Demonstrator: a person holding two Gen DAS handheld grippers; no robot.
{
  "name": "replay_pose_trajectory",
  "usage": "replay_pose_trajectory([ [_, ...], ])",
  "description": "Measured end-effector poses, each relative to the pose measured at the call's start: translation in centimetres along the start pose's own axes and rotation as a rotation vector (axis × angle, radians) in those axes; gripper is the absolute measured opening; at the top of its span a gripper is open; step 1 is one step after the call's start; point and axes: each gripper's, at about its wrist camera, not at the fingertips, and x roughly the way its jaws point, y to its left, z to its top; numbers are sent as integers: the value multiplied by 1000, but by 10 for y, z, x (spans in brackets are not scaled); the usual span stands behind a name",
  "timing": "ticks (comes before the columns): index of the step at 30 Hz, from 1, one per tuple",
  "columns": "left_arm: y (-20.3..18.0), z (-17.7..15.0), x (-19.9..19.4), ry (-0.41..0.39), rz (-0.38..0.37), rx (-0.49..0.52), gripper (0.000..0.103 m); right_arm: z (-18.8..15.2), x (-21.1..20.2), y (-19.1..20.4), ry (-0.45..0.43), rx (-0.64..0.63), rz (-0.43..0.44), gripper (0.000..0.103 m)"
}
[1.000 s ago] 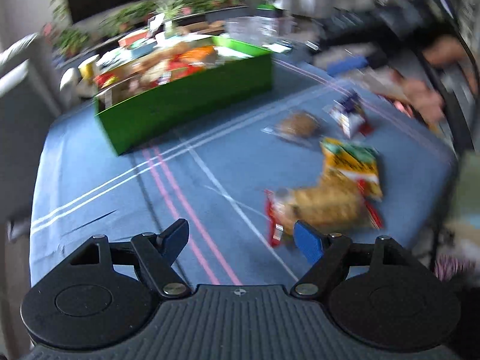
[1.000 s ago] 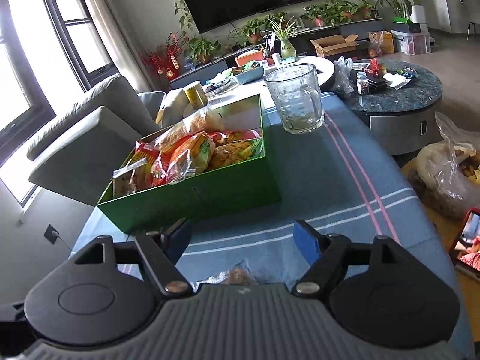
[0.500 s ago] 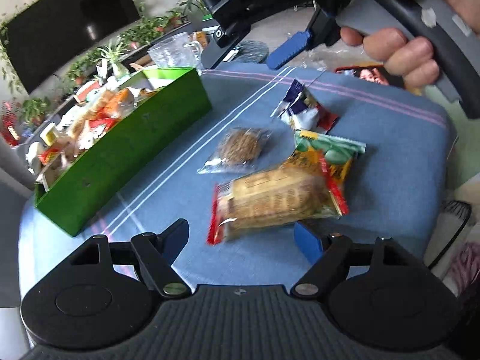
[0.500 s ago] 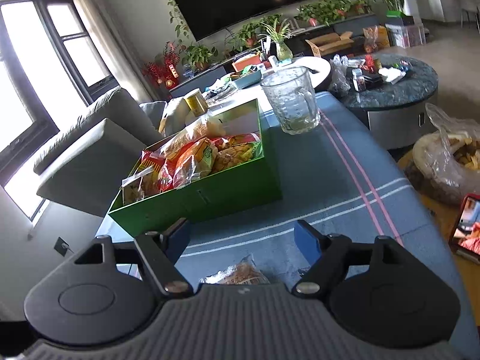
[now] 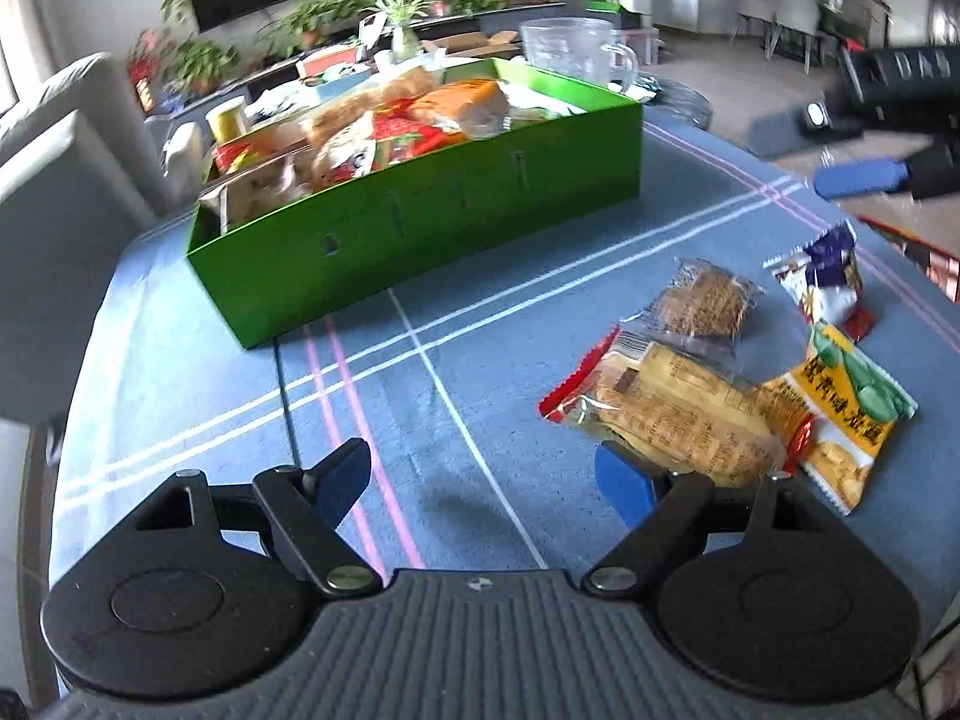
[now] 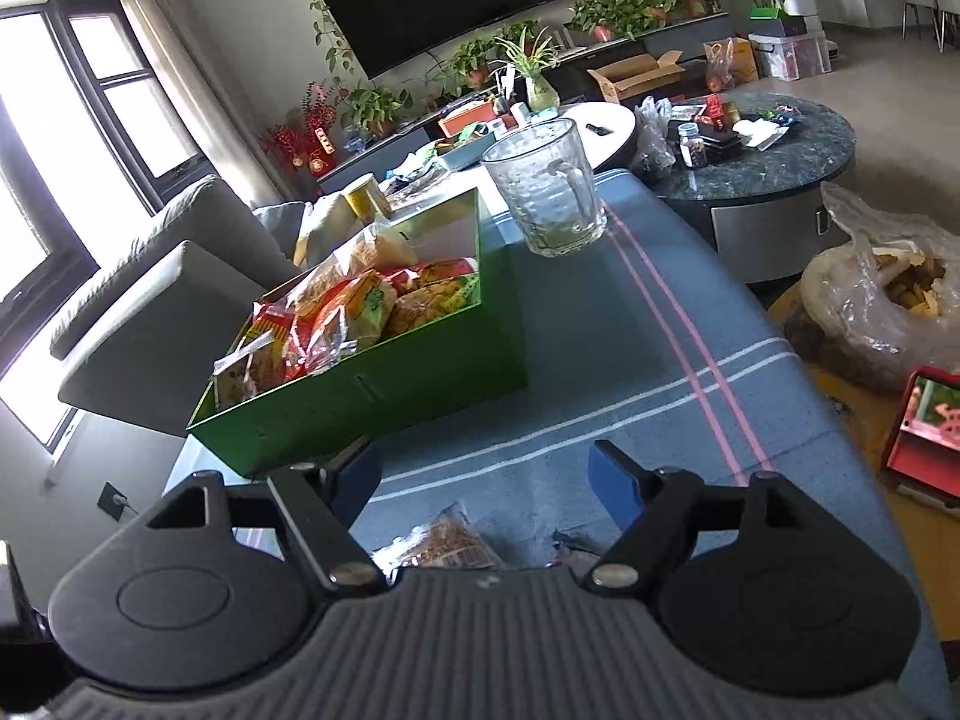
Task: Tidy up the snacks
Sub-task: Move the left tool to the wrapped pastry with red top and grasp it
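A green box [image 5: 432, 228] full of snack packs stands on the blue striped tablecloth; it also shows in the right wrist view [image 6: 372, 384]. Several loose snacks lie to its right: a long biscuit pack with red ends [image 5: 678, 414], a yellow-green chip bag [image 5: 846, 414], a clear pack with a brown cake [image 5: 708, 300] and a blue-white packet [image 5: 831, 282]. My left gripper [image 5: 483, 477] is open and empty, its right finger beside the biscuit pack. My right gripper [image 6: 483, 474] is open and empty above the cake pack [image 6: 444, 540]; it also shows in the left wrist view [image 5: 864, 177], far right.
A glass pitcher [image 6: 549, 189] stands behind the box at the cloth's far end. A round dark coffee table [image 6: 774, 180] with clutter, a plastic bag of food [image 6: 882, 306] and a red tablet [image 6: 927, 432] are off the table's right side. A grey sofa [image 6: 168, 300] is on the left.
The left gripper has swung left and pulled back, so the box is centred and the loose snacks lie to the right. The right gripper has moved a little nearer the box.
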Motion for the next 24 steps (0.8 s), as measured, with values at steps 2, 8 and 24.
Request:
replay_pose_trajectory([
  [2, 0, 1, -7, 7, -34, -28, 80, -1, -1, -1, -3, -9, -20, 72],
  [8, -11, 8, -17, 48, -159, -142, 80, -12, -4, -12, 37, -29, -87, 72],
  [24, -50, 28, 20, 127, -98, -178, 74, -38, -2, -34, 78, 3, -102, 73],
])
